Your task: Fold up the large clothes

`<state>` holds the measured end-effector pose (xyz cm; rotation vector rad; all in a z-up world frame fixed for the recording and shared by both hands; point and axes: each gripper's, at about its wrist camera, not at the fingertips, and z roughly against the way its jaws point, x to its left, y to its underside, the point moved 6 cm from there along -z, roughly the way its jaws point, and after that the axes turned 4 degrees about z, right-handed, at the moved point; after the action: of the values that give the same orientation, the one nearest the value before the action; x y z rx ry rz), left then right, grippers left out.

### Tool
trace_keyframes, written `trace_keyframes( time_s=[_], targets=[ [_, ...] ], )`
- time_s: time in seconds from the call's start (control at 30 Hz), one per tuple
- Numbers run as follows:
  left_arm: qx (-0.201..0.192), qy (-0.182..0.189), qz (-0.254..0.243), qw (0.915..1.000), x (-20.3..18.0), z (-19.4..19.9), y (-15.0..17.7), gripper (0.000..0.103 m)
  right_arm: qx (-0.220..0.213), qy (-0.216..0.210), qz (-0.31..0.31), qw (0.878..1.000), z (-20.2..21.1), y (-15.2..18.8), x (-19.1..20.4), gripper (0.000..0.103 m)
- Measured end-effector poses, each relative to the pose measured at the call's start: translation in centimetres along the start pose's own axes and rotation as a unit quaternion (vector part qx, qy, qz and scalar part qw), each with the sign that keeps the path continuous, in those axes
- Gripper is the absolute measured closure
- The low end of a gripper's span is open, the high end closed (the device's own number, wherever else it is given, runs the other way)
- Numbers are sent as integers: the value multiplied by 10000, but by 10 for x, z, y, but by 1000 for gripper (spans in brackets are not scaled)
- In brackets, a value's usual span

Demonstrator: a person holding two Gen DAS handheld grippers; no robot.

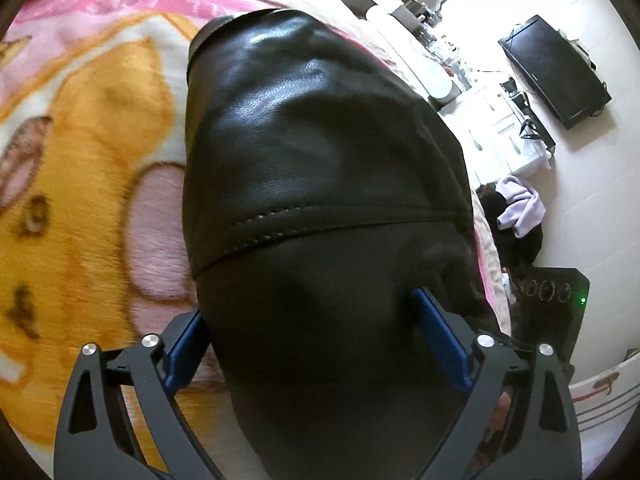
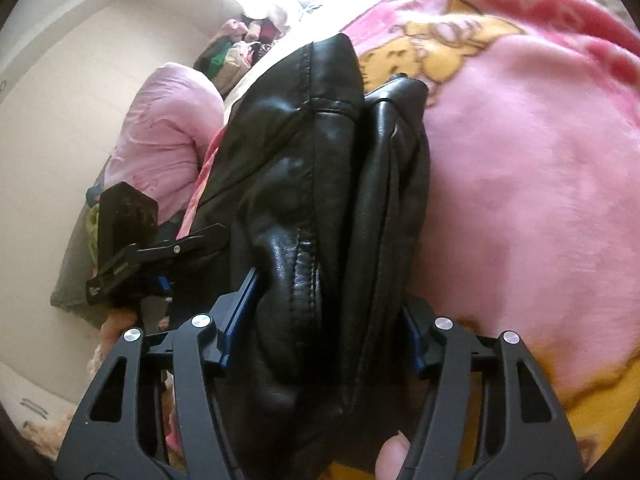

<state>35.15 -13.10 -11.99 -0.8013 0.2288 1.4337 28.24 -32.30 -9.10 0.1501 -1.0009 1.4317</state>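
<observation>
A black leather jacket (image 1: 320,152) hangs lengthwise above the pink and orange blanket (image 1: 92,152). My left gripper (image 1: 312,336) is shut on a thick bunch of the jacket, its blue pads pressed against both sides. In the right wrist view my right gripper (image 2: 328,300) is shut on a folded, seamed part of the same jacket (image 2: 312,184), with several layers bunched between the pads. The left gripper (image 2: 160,256) shows in the right wrist view at the left, at the jacket's edge. The gripped parts are hidden behind the leather.
The blanket (image 2: 520,184) covers a bed. A pink garment (image 2: 164,136) and a heap of clothes (image 2: 240,48) lie beyond the bed edge. In the left wrist view a black TV (image 1: 556,68), white furniture (image 1: 500,132) and a lilac cloth (image 1: 520,208) stand on the floor side.
</observation>
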Motion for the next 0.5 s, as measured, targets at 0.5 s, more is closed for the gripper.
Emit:
trace_keyframes(
  time_s=[0.5],
  targets=[
    [-265, -604, -94, 9978, 50, 53, -16, 10, -325, 537, 485, 9968, -47, 2, 60, 48]
  ],
)
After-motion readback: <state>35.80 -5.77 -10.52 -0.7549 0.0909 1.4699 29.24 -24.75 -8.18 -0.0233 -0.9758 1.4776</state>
